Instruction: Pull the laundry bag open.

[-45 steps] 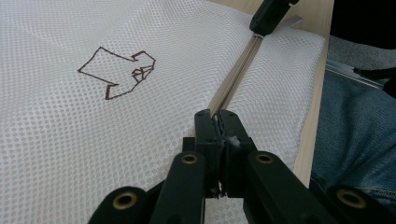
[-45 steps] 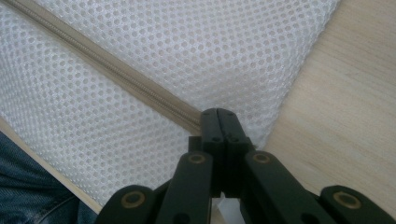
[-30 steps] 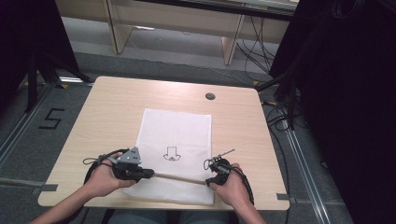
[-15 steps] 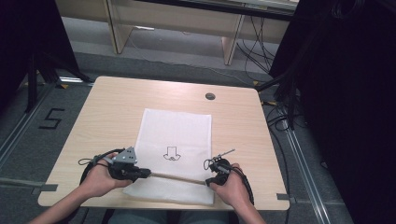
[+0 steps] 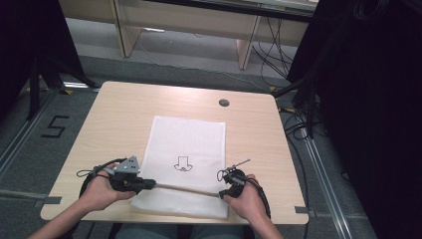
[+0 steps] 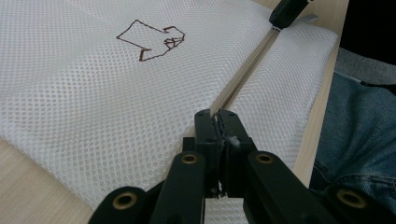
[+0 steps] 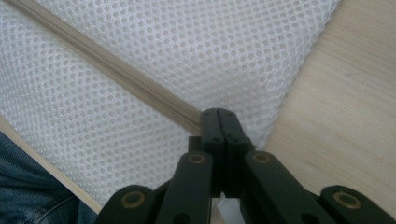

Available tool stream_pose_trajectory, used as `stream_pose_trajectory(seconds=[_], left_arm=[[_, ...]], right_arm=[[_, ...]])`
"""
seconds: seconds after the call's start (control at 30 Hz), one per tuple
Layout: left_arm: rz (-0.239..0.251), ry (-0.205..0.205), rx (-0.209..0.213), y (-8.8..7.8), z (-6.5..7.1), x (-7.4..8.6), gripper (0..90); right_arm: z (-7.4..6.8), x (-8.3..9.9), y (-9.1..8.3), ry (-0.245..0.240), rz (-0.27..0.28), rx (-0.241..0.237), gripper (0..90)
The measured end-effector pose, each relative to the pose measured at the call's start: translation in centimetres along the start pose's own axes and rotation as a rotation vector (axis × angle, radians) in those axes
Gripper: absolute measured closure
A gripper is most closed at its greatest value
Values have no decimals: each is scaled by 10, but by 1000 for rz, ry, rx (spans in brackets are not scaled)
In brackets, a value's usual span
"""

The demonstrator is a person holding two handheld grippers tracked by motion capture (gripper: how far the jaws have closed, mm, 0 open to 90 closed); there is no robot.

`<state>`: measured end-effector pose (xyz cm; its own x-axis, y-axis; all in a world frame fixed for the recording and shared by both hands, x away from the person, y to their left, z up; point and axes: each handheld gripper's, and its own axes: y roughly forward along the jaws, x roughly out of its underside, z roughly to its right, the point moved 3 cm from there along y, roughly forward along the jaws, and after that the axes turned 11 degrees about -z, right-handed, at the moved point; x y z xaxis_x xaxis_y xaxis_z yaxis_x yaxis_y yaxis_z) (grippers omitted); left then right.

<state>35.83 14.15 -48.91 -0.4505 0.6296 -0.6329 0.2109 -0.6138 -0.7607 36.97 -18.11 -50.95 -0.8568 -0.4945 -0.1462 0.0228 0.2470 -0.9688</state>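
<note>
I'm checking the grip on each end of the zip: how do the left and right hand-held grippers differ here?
The left hand-held gripper bears a grey three-cornered plate; the right hand-held gripper shows none. The left pinches something small and pale at the beige zip on the white mesh laundry bag; the right clamps the zip's end near the bag's corner. Both are shut, facing each other along the zip.
</note>
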Motion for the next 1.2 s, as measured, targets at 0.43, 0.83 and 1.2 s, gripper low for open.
stream_pose_trajectory(seconds=[0.43,0.83,1.2], left_arm=[[-6,-26,-9,-4,-4,5,874],[7,-44,-19,-11,-8,12,874],[18,-100,-39,-21,-14,22,873]], right_arm=[[0,0,0,-4,0,-2,900],[-1,0,0,13,-4,-1,900],[-1,0,0,7,-4,-2,900]])
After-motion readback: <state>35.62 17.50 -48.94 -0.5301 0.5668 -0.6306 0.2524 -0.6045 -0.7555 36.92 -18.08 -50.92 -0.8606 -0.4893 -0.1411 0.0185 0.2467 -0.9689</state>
